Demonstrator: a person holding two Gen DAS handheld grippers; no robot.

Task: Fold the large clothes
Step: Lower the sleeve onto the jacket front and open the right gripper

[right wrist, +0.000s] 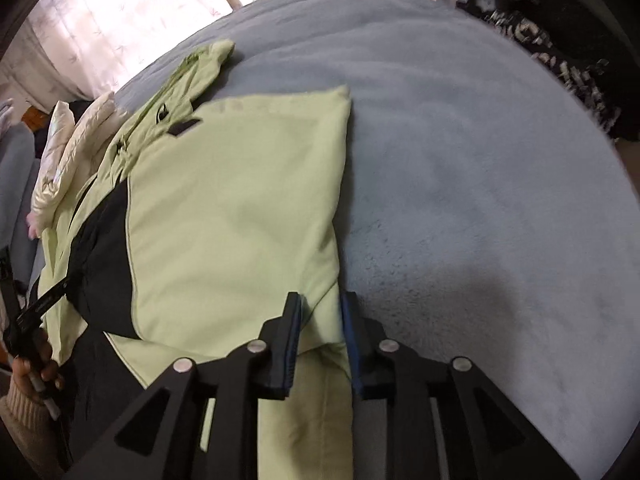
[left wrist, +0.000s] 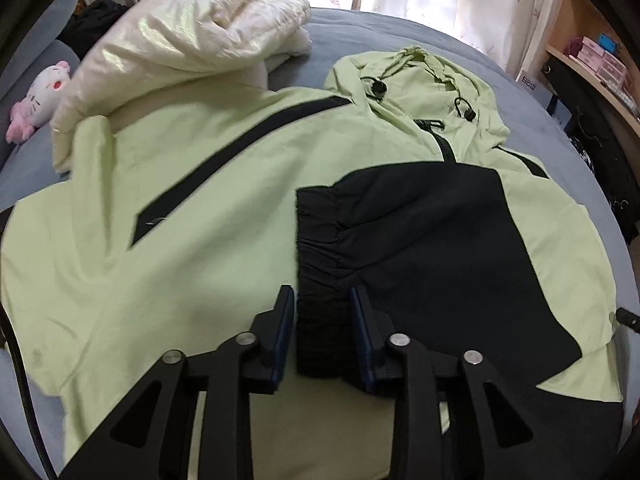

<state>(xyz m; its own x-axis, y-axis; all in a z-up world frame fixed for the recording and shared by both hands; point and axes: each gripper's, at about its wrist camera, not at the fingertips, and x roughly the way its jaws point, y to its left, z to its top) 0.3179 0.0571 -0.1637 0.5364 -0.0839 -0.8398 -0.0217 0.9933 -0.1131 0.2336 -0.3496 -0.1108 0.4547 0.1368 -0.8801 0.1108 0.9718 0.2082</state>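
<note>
A light green and black hooded jacket (left wrist: 224,184) lies spread on the grey-blue bed, hood toward the window. Its black sleeve (left wrist: 400,216) is folded across the chest. My left gripper (left wrist: 322,300) is open, its fingers on either side of the sleeve's black elastic cuff (left wrist: 320,264). In the right wrist view the jacket (right wrist: 240,208) lies to the left with its side folded in. My right gripper (right wrist: 320,304) is open, its fingers straddling the green folded edge (right wrist: 324,320) near the hem. The left gripper (right wrist: 40,304) shows at far left in the person's hand.
A white puffy jacket (left wrist: 180,28) lies piled at the far left of the bed (right wrist: 480,160). A pink and white plush toy (left wrist: 40,92) sits at the left edge. Shelves with boxes (left wrist: 592,56) and dark patterned clothes (right wrist: 568,64) stand on the right. Curtains hang behind.
</note>
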